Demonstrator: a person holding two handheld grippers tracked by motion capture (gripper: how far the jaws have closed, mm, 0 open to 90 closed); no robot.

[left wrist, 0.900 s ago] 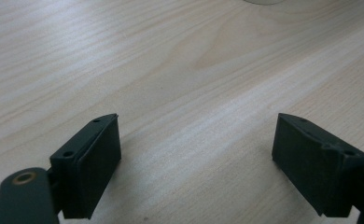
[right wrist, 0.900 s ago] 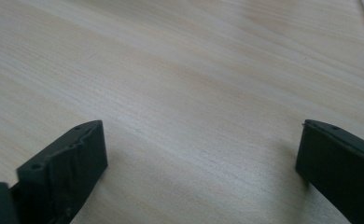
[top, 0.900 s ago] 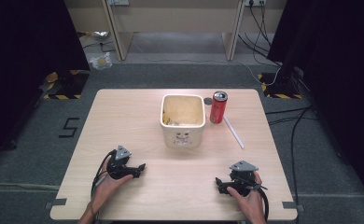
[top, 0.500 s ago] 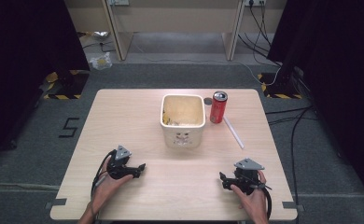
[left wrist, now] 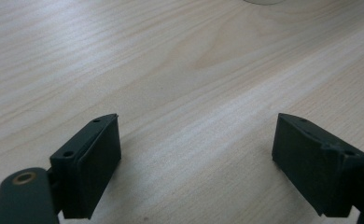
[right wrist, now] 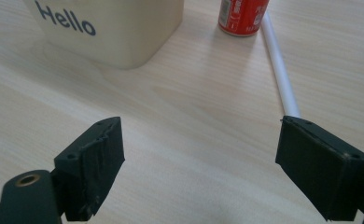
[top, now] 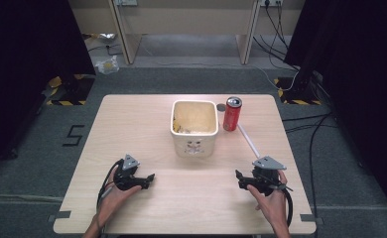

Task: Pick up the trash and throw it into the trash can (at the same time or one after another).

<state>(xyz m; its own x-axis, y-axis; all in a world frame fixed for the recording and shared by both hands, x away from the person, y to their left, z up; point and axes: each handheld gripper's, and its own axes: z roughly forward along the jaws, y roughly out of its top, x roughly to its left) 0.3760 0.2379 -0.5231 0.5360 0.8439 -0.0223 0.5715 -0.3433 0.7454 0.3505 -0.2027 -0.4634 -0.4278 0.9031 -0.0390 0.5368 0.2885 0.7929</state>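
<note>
A cream square tub (top: pixel 195 130) printed "Hello" (right wrist: pixel 110 28) stands at the table's middle, with pale scraps inside. A red drink can (top: pixel 231 113) is upright just to its right, also seen in the right gripper view (right wrist: pixel 243 16). A white straw (top: pixel 248 140) lies on the wood beside the can, its near end (right wrist: pixel 278 70) reaching toward my right jaw. My left gripper (top: pixel 148 180) rests open at the front left over bare wood (left wrist: pixel 196 154). My right gripper (top: pixel 239 179) is open at the front right, nothing between its jaws (right wrist: pixel 199 158).
A small dark disc (top: pixel 221 107) lies behind the can. The wooden table (top: pixel 132 129) has its front edge just behind both hands. Dark curtains, cables and desk legs stand beyond the far edge, on grey floor.
My right gripper has shifted slightly forward and to the right. The left gripper, tub, can and straw have not moved.
</note>
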